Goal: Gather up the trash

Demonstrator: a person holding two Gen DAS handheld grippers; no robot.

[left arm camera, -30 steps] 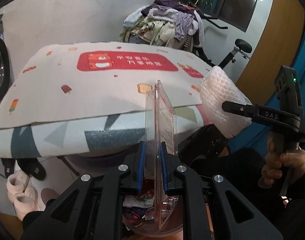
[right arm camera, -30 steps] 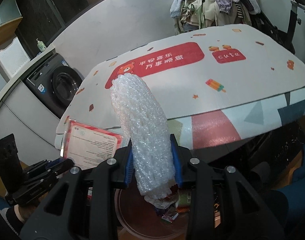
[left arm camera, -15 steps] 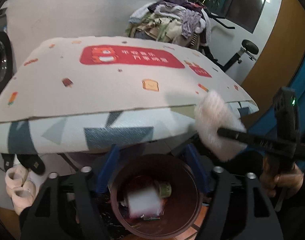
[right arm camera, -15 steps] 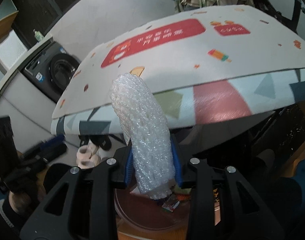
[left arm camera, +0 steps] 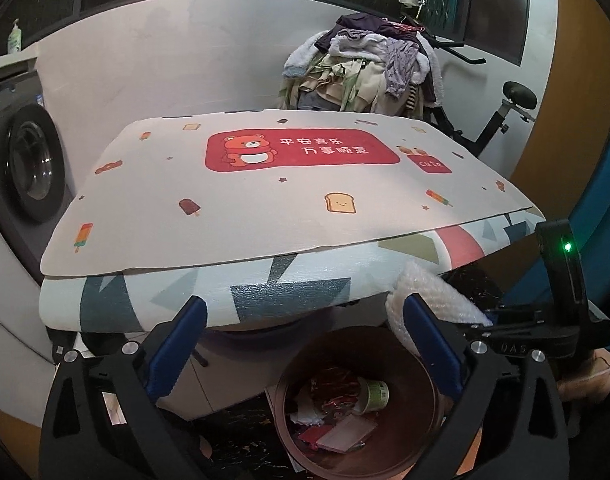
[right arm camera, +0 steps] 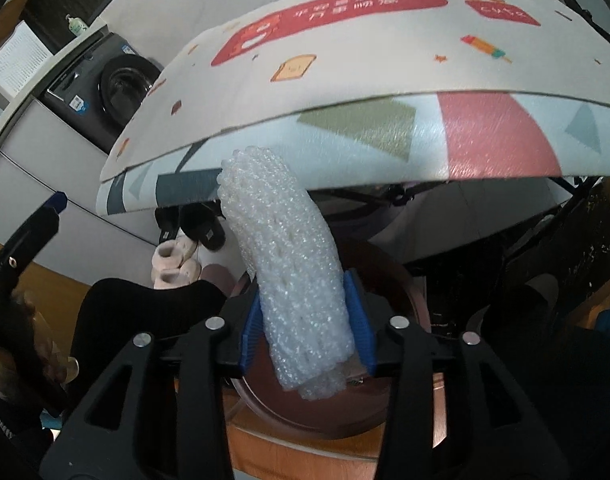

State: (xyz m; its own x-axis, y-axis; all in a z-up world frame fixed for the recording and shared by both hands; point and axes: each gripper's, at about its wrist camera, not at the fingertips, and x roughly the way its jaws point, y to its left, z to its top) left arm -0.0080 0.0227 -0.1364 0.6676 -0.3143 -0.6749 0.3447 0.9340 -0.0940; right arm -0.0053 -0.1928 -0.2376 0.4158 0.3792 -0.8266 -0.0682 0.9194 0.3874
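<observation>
Hovering over the bin (left arm camera: pixel 357 412): left tongs (left arm camera: pixel 305 344) wide apart, just opened, empty.

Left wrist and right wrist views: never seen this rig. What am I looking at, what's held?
No robot here: a person holds a hand-held two-finger gripper in each hand, each with a fisheye camera looking along its fingers.

Left wrist view: the left gripper has its jaws wide apart and empty, having just opened. Below it sits a brown trash bin with wrappers, a cup and a clear card case inside.

Right wrist view: the right gripper has a roll of bubble wrap between its blue pads, above the same bin; its jaws have just been opening slightly.

Behind both is a padded table with a cartoon-print mat; nothing lies on it.
</observation>
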